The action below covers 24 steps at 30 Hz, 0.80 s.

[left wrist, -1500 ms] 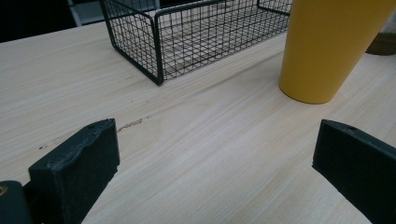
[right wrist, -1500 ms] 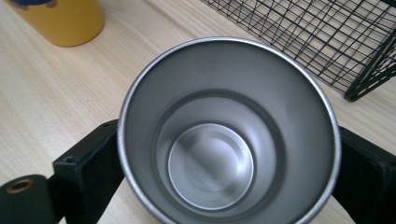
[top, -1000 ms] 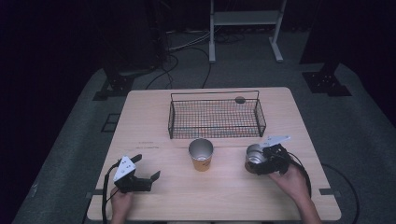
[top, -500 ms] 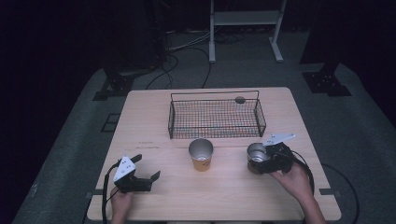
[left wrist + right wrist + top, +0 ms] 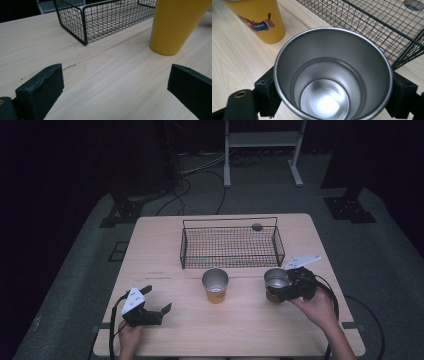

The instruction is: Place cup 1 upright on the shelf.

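Observation:
A steel cup (image 5: pixel 276 279) stands upright between the jaws of my right gripper (image 5: pixel 275 289), just above the table at the right. In the right gripper view the cup (image 5: pixel 332 82) is empty, and the black pads (image 5: pixel 265 92) press on both its sides. The jaws have just been closing on it. A yellow cup (image 5: pixel 215 287) with a dog print stands at the table's middle, apart from both grippers. My left gripper (image 5: pixel 157 298) rests low at the front left, its jaws wide open with bare wood between them. It faces the yellow cup (image 5: pixel 175 25).
A black wire basket (image 5: pixel 230 247) sits behind the two cups, empty as far as I can see. A small dark round thing (image 5: pixel 257 226) lies on the table (image 5: pixel 165 245) behind the basket. Cables trail from both grippers over the front edge.
My right gripper has risen a little with the steel cup in it and drifted slightly toward the basket. The left gripper has kept still.

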Motion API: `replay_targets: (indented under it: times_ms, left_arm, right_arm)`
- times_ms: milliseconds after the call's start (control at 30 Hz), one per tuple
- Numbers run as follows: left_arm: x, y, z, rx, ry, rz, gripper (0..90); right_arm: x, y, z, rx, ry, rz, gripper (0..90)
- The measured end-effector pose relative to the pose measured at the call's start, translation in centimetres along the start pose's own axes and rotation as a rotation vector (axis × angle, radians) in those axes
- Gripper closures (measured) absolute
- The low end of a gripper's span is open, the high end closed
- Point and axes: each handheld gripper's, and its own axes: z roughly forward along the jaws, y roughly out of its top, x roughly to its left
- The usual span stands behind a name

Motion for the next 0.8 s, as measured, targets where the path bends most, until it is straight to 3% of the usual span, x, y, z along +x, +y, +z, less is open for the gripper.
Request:
replay_targets:
  times_ms: [800]
  left_arm:
    - [0.0, 0.0, 0.0, -0.005, -0.002, -0.003, 0.0]
  right_arm:
    - [-1.0, 4.4, -1.5, -0.035, 0.030, -0.026, 18.0]
